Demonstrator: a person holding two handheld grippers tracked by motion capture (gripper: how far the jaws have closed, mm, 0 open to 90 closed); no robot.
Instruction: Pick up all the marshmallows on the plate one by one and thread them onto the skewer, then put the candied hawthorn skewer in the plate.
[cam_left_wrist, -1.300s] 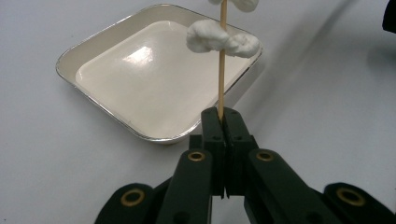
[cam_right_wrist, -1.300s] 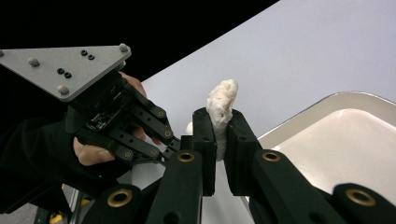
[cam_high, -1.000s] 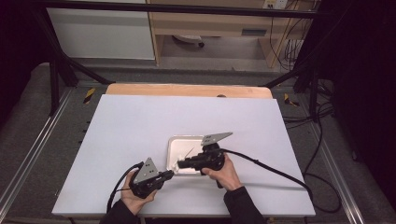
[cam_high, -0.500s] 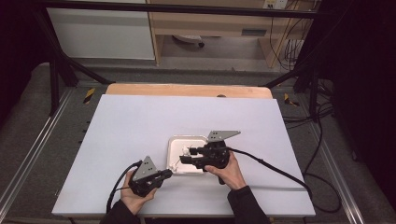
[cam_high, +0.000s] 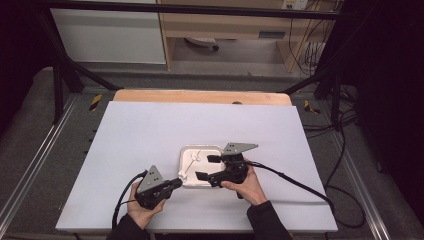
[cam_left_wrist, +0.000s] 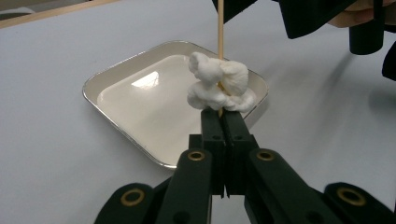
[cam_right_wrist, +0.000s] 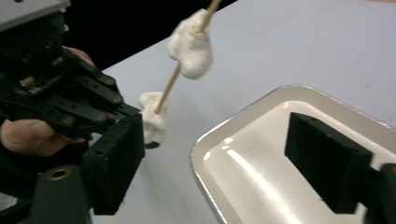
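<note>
Presently, one wooden skewer (cam_left_wrist: 219, 32) threaded with white marshmallow-like pieces (cam_left_wrist: 217, 86): its lower end is clamped between the closed fingers of the left gripper (cam_high: 176, 183), the stick rising up and away from them, one piece just above the fingertips and a second (cam_right_wrist: 191, 39) farther along. One right gripper (cam_high: 206, 167): its jaws have just been opening and now stand wide with nothing between them, one finger (cam_right_wrist: 116, 161) just beside the lower piece, the other (cam_right_wrist: 327, 161) over the tray. One shallow metal tray (cam_left_wrist: 116, 77), empty, on the white worktop (cam_high: 150, 130), directly ahead of the left fingers and beneath the right ones. Step in hand, by judgement: the right gripper has let go and is placed to take a piece again. To do it well, hold the left grip steady and the stick still, close the right fingers squarely on one soft piece rather than the wood, and draw it along the skewer's line over the tray.
</note>
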